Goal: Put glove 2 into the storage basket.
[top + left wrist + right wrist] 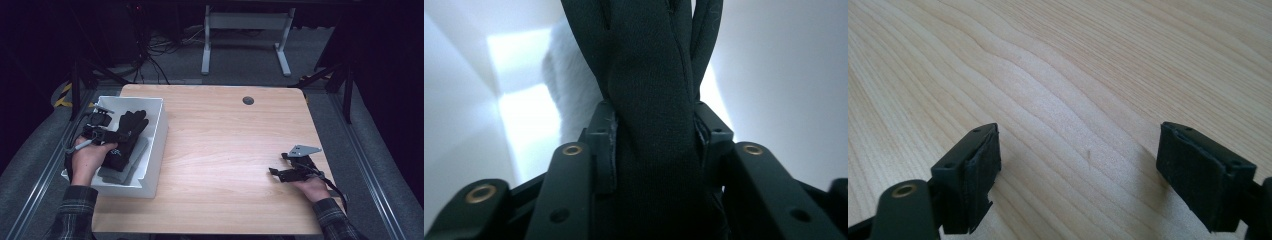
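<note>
Black glove — it lies in the white bin at the left edge of the tabletop, on top of some grey fabric pieces, its fingers pointing toward the far wall of the bin. The left gripper, held in the person's left hand, reaches into the bin from the near side and sits right over the glove. In the left gripper view the glove runs straight up between the two jaws, its dark fabric filling the gap from pad to pad, with the fingers splitting apart above against the pale inside of the bin. The pads touch the fabric on both sides and the jaws stand only partly closed, so the gripper has hold of the glove, though how firmly it presses I cannot tell.

The right gripper rests well apart from the bin, near the right edge of the tabletop, held in the right hand with its grey three-cornered plate on top. In the right gripper view its jaws stand wide apart with bare wood grain between them — nothing held, both pads close above the tabletop.
</note>
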